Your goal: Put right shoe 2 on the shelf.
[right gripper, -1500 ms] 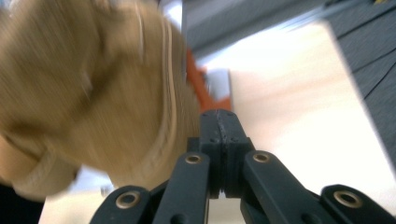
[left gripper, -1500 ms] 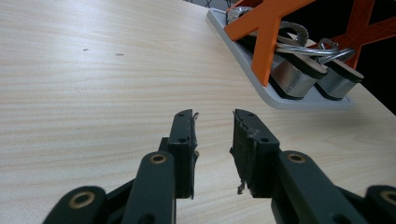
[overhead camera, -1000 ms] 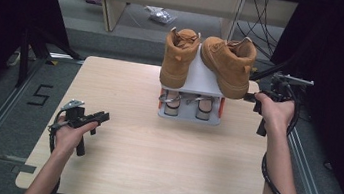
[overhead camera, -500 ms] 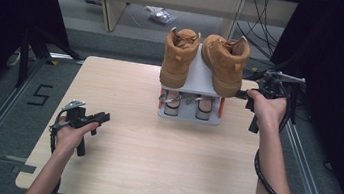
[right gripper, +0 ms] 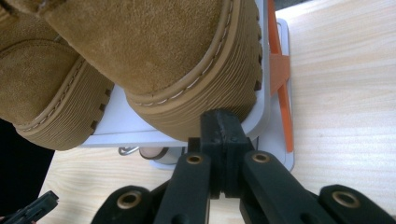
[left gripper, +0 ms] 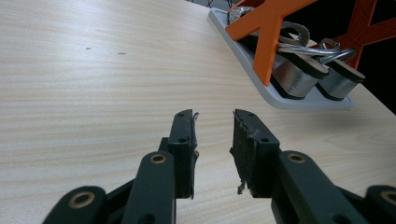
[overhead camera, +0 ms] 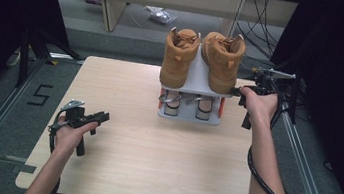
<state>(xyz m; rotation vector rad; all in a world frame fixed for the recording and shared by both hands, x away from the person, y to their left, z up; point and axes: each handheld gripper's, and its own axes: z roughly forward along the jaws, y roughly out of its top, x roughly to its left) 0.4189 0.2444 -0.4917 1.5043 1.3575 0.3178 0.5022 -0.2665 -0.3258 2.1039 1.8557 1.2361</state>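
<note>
Two tan suede boots, the left boot [overhead camera: 179, 57] and the right boot [overhead camera: 222, 61], stand side by side on the top shelf of a small grey rack [overhead camera: 197, 80] at the table's far middle. My right gripper [overhead camera: 235, 90] is shut with nothing between its jaws. In the right gripper view its tips [right gripper: 223, 122] touch the ribbed sole of the right boot [right gripper: 154, 46] at the shelf's edge [right gripper: 126, 128]. My left gripper [overhead camera: 104, 115] rests low over the near left of the table. It is open and empty [left gripper: 214, 128], pointing toward the rack.
A pair of sandals [overhead camera: 186, 106] with silver wedge heels [left gripper: 294, 77] sits on the rack's lower shelf between orange side braces [left gripper: 268, 42]. The wooden table [overhead camera: 161, 166] ends at the rack's back. Black cables [overhead camera: 269, 185] trail from my right gripper.
My right gripper has moved left against the right boot. The boot has swung from slanted to nearly parallel with the left boot. The left gripper has kept still.
</note>
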